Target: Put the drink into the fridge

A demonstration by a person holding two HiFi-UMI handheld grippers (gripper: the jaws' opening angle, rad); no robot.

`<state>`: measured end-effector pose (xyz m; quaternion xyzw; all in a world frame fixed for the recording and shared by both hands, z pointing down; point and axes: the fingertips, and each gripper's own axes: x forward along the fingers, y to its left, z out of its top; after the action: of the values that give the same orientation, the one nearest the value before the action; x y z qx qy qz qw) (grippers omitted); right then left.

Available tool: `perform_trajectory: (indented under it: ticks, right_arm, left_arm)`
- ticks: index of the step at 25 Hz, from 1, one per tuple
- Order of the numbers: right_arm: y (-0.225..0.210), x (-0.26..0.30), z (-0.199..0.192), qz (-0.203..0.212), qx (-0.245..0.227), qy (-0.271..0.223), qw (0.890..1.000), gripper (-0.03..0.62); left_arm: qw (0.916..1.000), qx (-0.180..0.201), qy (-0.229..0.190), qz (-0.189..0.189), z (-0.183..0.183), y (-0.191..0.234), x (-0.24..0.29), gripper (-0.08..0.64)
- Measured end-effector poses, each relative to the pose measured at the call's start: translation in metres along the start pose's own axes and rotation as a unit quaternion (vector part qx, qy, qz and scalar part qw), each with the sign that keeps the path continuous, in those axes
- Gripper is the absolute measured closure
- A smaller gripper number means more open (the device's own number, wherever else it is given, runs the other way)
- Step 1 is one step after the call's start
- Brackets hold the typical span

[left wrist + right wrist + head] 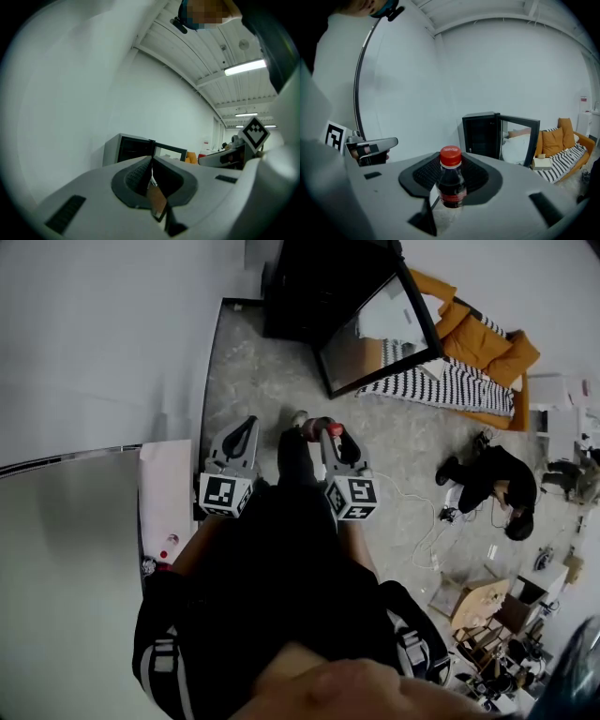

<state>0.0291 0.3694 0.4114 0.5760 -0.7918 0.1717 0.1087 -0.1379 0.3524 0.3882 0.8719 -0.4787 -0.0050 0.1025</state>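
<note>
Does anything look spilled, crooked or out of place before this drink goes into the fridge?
Nothing stands out. The bottle sits upright, cap on, gripped in the right gripper. The fridge stands with its door open, and the floor before it shows no spill. Only loose cables trail across the floor at the right.

Even, bright light is cast by long white ceiling tube lamps (243,67) — edges are bent by fisheye distortion, corners darkened.

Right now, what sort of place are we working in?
Probably a lab or studio hall with a mock living corner. A small black fridge stands with its door open on the bare concrete floor, an orange sofa sits near it, and strip lights hang from a high ceiling.
</note>
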Motion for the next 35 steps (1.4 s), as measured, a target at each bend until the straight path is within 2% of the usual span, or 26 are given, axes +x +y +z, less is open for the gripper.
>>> perform_trajectory:
  ticks: [13,17,28,35]
  right_arm:
    - [-0.038,0.065,0.022,0.016,-0.007,-0.003,1.000,0.468]
    - [-0.055,0.093,0.031,0.025,-0.006,0.014,1.000,0.468]
    - [-0.122,0.176,0.081,0.050,-0.013,0.022,0.998,0.468]
    - [-0.163,0.225,0.103,0.071,-0.023,0.024,0.997,0.468]
  left_arm:
    - [0.9998,0.011,0.001,0.016,0.003,0.025,0.059,0.554]
    - [0.9996,0.009,0.006,0.026,0.007,0.037,0.094,0.554]
    - [0.9985,0.003,0.017,0.052,0.035,0.055,0.208,0.554]
    - [0.9974,0.001,0.020,0.069,0.035,0.061,0.272,0.555]
